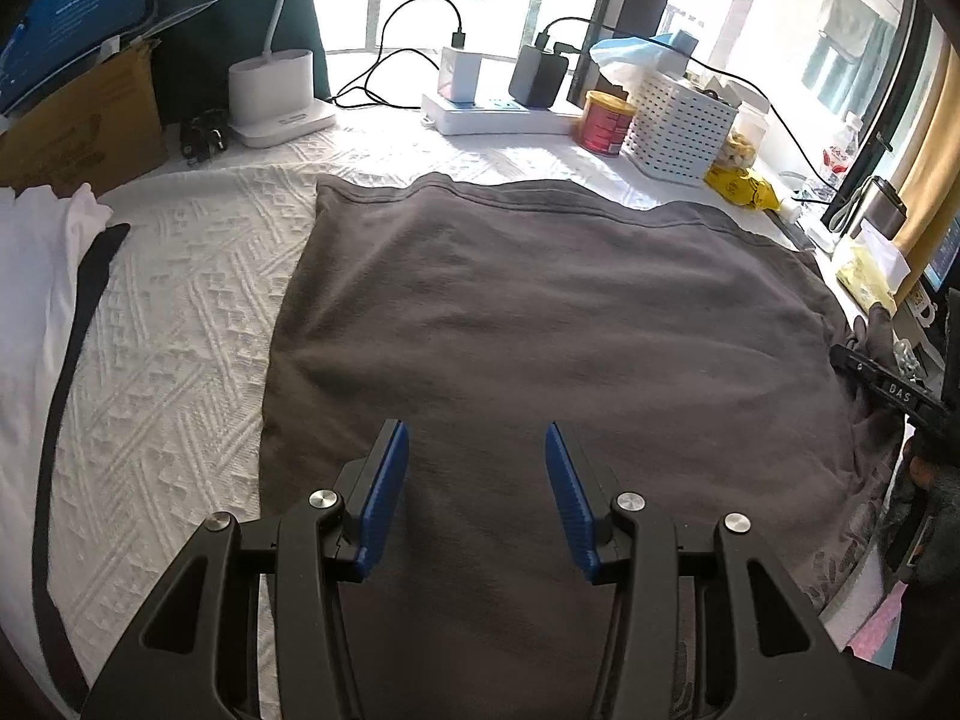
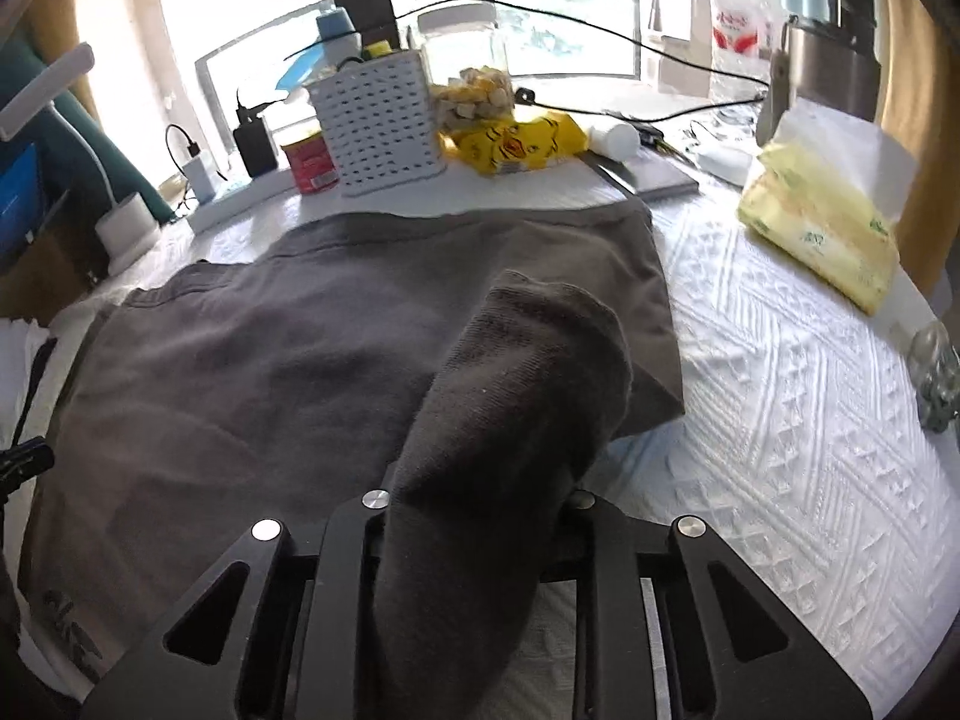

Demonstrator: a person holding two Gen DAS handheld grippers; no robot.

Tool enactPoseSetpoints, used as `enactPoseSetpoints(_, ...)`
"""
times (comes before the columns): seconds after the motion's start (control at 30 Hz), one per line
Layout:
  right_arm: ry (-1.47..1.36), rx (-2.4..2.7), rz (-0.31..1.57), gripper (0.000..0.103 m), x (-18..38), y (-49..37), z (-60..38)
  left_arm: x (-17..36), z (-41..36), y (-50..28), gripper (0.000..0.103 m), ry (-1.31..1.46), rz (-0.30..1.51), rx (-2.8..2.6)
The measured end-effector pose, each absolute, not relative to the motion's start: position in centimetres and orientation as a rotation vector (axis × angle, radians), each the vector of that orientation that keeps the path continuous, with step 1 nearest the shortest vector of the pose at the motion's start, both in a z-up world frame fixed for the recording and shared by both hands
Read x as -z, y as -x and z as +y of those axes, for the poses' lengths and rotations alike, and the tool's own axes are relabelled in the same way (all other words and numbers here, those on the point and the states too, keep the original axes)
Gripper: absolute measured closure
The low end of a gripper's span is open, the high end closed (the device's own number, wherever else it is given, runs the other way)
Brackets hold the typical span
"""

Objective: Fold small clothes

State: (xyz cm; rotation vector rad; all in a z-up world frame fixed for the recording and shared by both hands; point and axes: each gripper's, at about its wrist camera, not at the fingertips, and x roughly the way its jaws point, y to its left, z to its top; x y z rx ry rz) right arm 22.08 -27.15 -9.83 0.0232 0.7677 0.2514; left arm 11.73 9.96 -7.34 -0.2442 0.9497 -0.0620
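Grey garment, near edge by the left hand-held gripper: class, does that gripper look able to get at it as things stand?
Probably yes. The left hand-held gripper hangs open just above the grey garment, nothing lies between its blue pads and the cloth, and the fabric there is flat and uncovered.

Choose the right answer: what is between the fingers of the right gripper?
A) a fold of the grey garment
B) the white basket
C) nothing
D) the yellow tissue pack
A: in the right wrist view the right gripper is closed on a bunched fold of the grey garment, which rises up over its fingers and hides them.
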Motion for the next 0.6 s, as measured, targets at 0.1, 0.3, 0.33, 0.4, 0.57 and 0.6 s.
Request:
enactPoseSetpoints(0.1, 0.003, -0.261, 0.749, 0.08, 9.0, -21.8, -26.2, 7.4, 10.2, -11.6, 0.056, 0.235, 0.94, 0.054)
enactPoseSetpoints(0.3, 0.102, -0.318, 0.691, 0.083, 6.7, -20.6, -22.9, 7.5, 11.3, -11.0, 0.056, 0.242, 0.925, 0.036)
enactPoseSetpoints(0.33, 0.11, -0.332, 0.685, 0.084, 6.4, -20.6, -22.4, 7.5, 11.5, -10.9, 0.056, 0.243, 0.923, 0.033)
enactPoseSetpoints(0.4, 0.127, -0.365, 0.671, 0.085, 5.9, -20.2, -21.0, 7.6, 11.8, -10.6, 0.056, 0.241, 0.919, 0.022)
enactPoseSetpoints(0.57, 0.174, -0.463, 0.648, 0.086, 5.1, -19.3, -17.0, 7.8, 13.0, -9.7, 0.056, 0.253, 0.904, -0.004)
enactPoseSetpoints(0.6, 0.182, -0.485, 0.645, 0.086, 5.0, -19.1, -16.1, 7.8, 13.4, -9.5, 0.056, 0.26, 0.901, -0.01)
